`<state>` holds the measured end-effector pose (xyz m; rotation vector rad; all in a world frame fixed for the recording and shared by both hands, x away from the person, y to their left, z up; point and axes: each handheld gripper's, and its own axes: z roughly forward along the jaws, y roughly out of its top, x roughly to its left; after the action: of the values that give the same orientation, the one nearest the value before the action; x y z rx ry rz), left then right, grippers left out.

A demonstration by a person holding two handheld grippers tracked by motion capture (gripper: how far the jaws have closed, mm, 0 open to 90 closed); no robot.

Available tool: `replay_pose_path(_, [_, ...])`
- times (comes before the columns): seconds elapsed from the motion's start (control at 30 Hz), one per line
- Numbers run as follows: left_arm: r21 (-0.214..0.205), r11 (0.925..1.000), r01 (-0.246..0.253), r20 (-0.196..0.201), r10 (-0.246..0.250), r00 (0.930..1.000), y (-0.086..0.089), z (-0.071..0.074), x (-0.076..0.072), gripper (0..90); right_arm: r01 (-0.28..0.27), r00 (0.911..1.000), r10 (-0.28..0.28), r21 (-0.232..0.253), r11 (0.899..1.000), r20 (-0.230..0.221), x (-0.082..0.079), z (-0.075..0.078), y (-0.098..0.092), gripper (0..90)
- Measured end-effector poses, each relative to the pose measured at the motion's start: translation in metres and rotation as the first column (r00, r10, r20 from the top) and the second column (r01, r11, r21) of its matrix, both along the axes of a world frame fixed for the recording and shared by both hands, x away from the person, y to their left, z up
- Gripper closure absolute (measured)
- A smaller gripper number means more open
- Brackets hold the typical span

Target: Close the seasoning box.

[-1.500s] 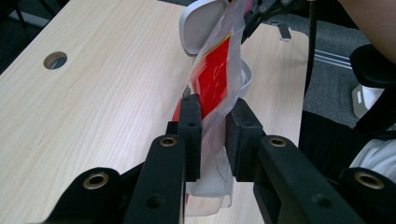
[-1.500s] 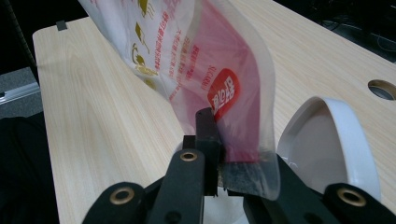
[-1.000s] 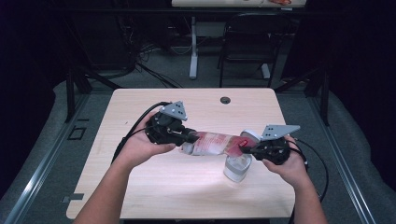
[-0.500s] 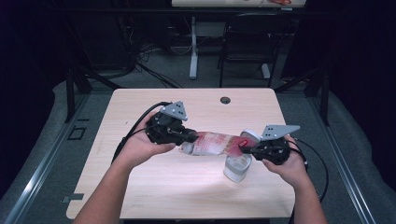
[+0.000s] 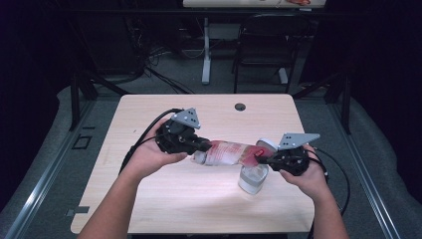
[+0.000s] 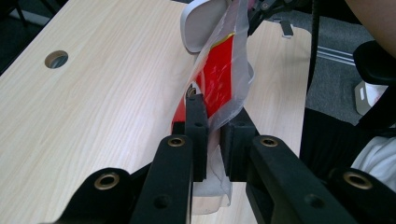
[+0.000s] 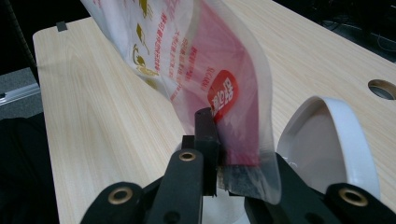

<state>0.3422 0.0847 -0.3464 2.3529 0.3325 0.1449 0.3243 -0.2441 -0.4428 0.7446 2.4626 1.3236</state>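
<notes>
Pouch (image 5: pixel 226 152) hangs stretched between my two grippers above the desk (image 5: pixel 149 209), over a white lidded cup (image 5: pixel 253 178). My right gripper (image 5: pixel 260 160) is clamped on one end; my left gripper (image 5: pixel 201 145) has just been closing on the other. I judge pouring or tearing remains. Both hands sit level, facing each other.

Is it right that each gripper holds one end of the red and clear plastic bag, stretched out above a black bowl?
Not quite: the high view shows the container under the bag is white, not black. The left gripper and right gripper do each hold an end.
</notes>
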Motion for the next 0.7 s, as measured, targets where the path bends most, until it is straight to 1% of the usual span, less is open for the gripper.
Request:
replay_pose_path(0.3, [0.004,1.0,0.006,0.005,-0.006,1.0,-0.0007,0.0011,0.0002,83.0,-0.003,1.0,0.003,-0.006,1.0,-0.001,0.0005,-0.0001,-0.0007,86.8])
replay_pose_path(0.7, [0.0,1.0,0.003,0.002,-0.003,1.0,-0.0018,0.0016,-0.0004,83.4,-0.002,1.0,0.002,-0.006,1.0,-0.002,0.0004,-0.0001,-0.001,86.8])
